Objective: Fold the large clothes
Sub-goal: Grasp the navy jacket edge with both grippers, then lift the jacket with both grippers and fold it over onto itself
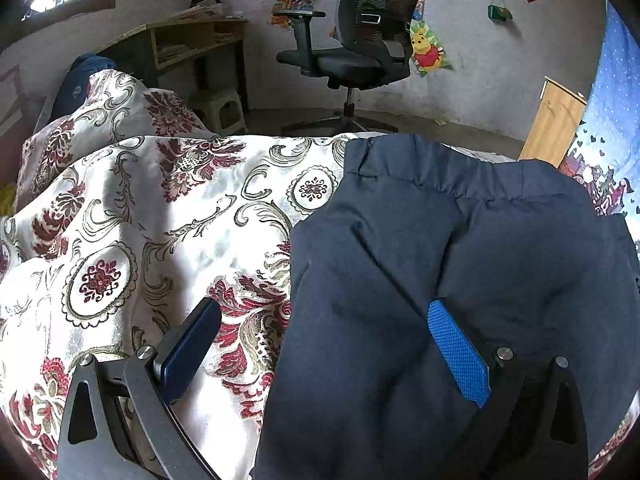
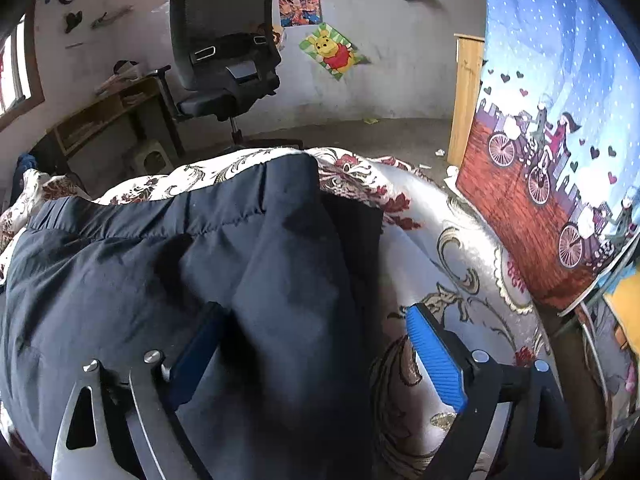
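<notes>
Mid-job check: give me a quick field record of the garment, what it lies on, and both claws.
garment: dark navy trousers, lying rumpled, elastic waistband at the far end
surface: floral bedspread, cream with red and gold pattern
left claw: open, jaws wide over the trousers' left edge, gripping nothing
right claw: open, jaws wide over the trousers' right edge; a raised fold of cloth sits between them, not pinched
background: black office chair on the floor beyond the bed

Floral bedspread [image 1: 168,216] covers the bed. Black office chair [image 1: 360,32] stands beside a wooden desk [image 1: 192,40]; plastic stool [image 1: 220,110] beneath. Cartoon posters [image 2: 332,52] on wall; patterned curtain [image 2: 560,140] alongside.
</notes>
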